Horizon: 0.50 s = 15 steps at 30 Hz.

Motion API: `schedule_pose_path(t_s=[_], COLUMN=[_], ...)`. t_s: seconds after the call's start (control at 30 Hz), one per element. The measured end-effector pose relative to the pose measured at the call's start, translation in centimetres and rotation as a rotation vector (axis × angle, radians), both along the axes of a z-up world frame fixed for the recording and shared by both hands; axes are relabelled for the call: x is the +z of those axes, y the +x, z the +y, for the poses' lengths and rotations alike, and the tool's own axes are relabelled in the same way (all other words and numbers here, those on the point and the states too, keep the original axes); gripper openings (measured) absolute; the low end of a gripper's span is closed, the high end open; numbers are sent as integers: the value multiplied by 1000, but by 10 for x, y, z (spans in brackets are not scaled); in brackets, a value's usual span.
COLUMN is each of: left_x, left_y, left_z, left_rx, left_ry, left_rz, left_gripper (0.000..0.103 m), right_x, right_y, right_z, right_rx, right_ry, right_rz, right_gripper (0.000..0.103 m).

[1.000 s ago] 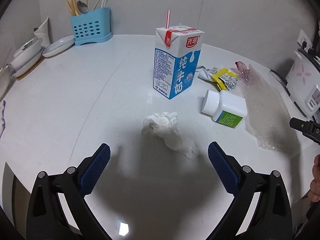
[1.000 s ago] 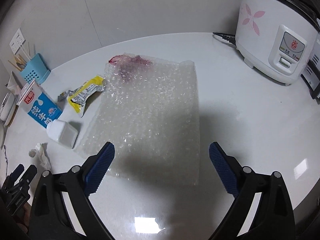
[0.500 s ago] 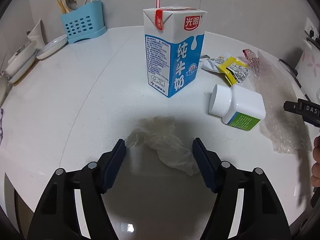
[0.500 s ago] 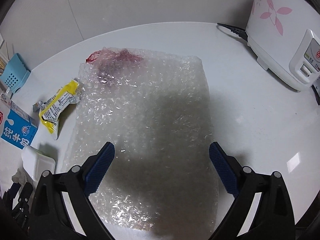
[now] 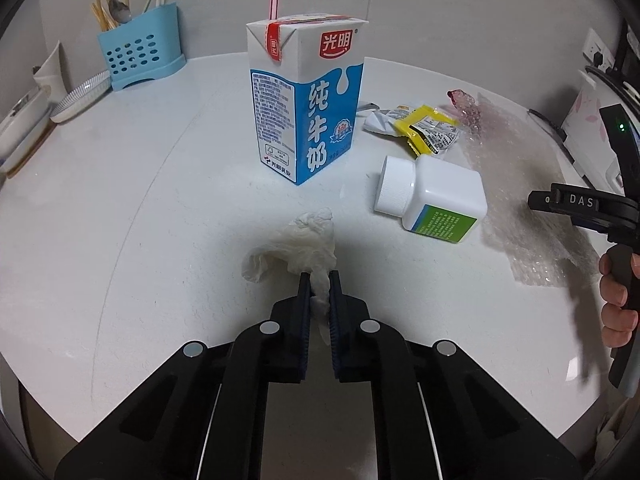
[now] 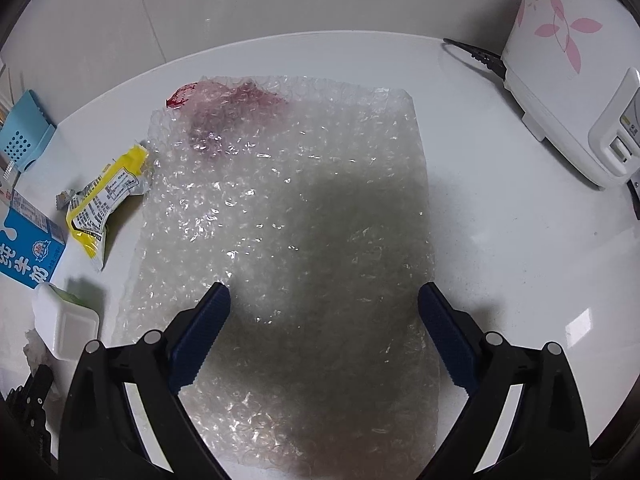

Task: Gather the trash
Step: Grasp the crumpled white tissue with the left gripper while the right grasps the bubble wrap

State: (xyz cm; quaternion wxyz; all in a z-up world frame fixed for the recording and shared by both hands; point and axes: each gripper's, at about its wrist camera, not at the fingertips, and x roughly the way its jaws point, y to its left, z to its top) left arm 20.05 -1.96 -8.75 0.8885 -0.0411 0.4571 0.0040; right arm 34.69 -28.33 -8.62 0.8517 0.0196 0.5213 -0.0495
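Left tool (image 5: 319, 280) is clamped tight on the near end of a crumpled white tissue (image 5: 298, 246), which lies on the white bench (image 5: 140, 220) in front of an upright milk carton (image 5: 306, 96). Right tool (image 6: 323, 300) stands wide apart over a sheet of bubble wrap (image 6: 288, 200), gripping nothing. Beside the wrap lie a yellow wrapper (image 6: 106, 200) and a white bottle (image 5: 434, 196) on its side.

Crumpled white tissue (image 5: 298, 242) on white counter (image 5: 140, 220), claw-pinched.
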Motion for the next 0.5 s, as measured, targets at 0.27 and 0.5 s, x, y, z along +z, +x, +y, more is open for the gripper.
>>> schedule_pose_path(t_s=[0.27,0.5], left_x=[6,11], left_y=[-6,-11], left_z=[3,4], left_rx=[5,11], left_ry=[3,4], left_rz=[-16,-29], left_gripper=[7,7], right_x=[5,10], right_y=[-9,-18], right_z=[-3,-9], right_rx=[1,-2], right_ry=[-2,44], right_rz=[-20,-41], right_gripper=[62,17])
